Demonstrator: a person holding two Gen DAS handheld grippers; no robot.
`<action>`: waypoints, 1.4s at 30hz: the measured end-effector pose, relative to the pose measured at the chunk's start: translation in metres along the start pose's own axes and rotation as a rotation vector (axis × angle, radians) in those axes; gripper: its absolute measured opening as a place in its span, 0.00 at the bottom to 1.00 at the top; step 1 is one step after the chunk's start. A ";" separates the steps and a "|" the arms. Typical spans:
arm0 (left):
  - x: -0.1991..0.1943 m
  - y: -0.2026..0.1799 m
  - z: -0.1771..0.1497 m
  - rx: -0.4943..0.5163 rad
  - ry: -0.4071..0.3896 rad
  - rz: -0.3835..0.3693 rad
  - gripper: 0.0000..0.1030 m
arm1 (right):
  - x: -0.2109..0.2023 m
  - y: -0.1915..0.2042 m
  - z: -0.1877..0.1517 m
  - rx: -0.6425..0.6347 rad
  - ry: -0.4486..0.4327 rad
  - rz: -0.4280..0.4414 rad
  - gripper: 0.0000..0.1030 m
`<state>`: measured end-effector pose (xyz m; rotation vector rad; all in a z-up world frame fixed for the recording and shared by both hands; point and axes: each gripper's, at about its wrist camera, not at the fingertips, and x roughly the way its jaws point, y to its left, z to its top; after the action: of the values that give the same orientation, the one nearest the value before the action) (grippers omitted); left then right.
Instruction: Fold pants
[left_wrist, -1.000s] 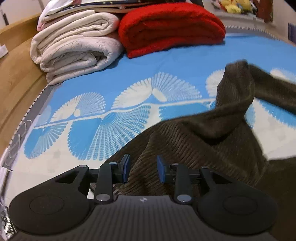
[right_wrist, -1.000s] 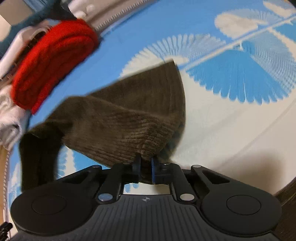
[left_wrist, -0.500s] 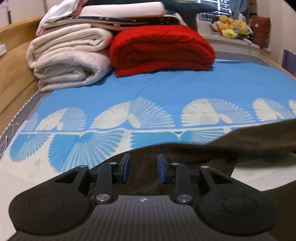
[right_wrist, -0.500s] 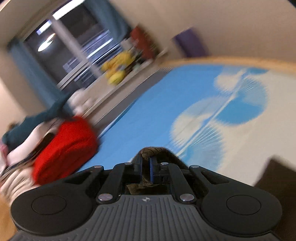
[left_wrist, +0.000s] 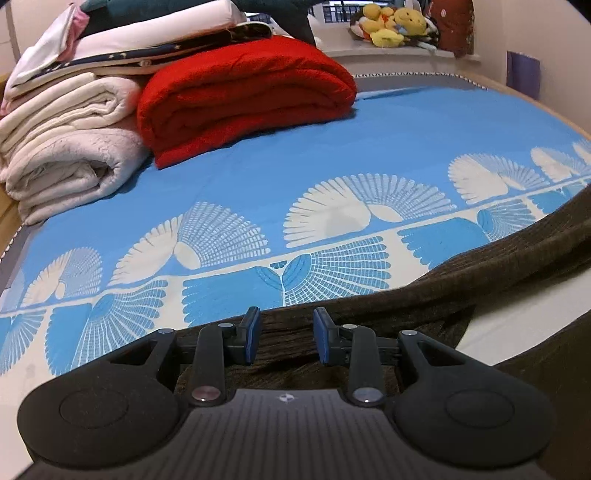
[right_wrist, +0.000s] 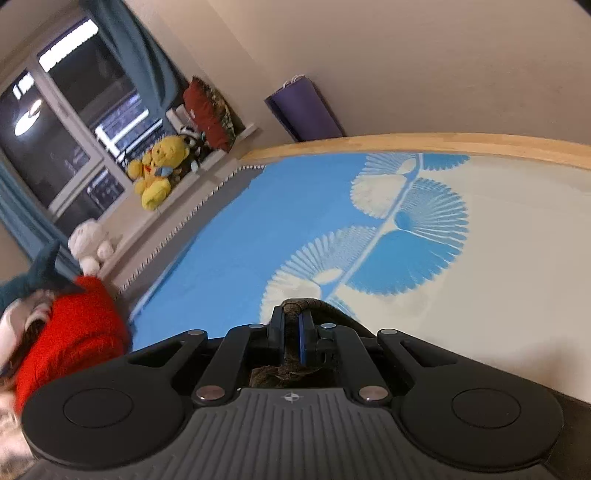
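The dark brown corduroy pants stretch from the left gripper toward the right edge of the left wrist view, lifted off the blue and white bed sheet. My left gripper stands part way closed, with a thick fold of the pants filling the gap between its blue pads. In the right wrist view, my right gripper is shut on a bunched end of the pants, held up above the sheet. The rest of the pants hangs hidden below that gripper.
A folded red blanket and a stack of white blankets lie at the far left of the bed. A wooden bed rail runs along the far side, with a purple bag behind it. Plush toys sit on the window sill.
My right gripper has swung up and round with the end of the pants; its view went from the sheet to the wall and window. The left gripper moved right, and the pants were drawn out long.
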<state>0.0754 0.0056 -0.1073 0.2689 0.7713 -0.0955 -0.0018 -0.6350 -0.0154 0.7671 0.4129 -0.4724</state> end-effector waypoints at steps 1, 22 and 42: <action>0.004 0.001 0.001 -0.007 0.005 0.002 0.33 | 0.012 0.004 0.001 0.011 -0.015 0.023 0.13; 0.072 0.042 -0.009 -0.143 0.143 -0.136 0.75 | 0.104 -0.034 -0.119 0.062 0.447 -0.251 0.43; 0.093 0.079 0.025 -0.500 0.043 -0.225 0.01 | 0.063 -0.013 -0.073 0.013 0.163 -0.282 0.06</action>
<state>0.1735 0.0756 -0.1392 -0.2919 0.8401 -0.1056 0.0292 -0.6048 -0.1027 0.7658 0.6753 -0.6789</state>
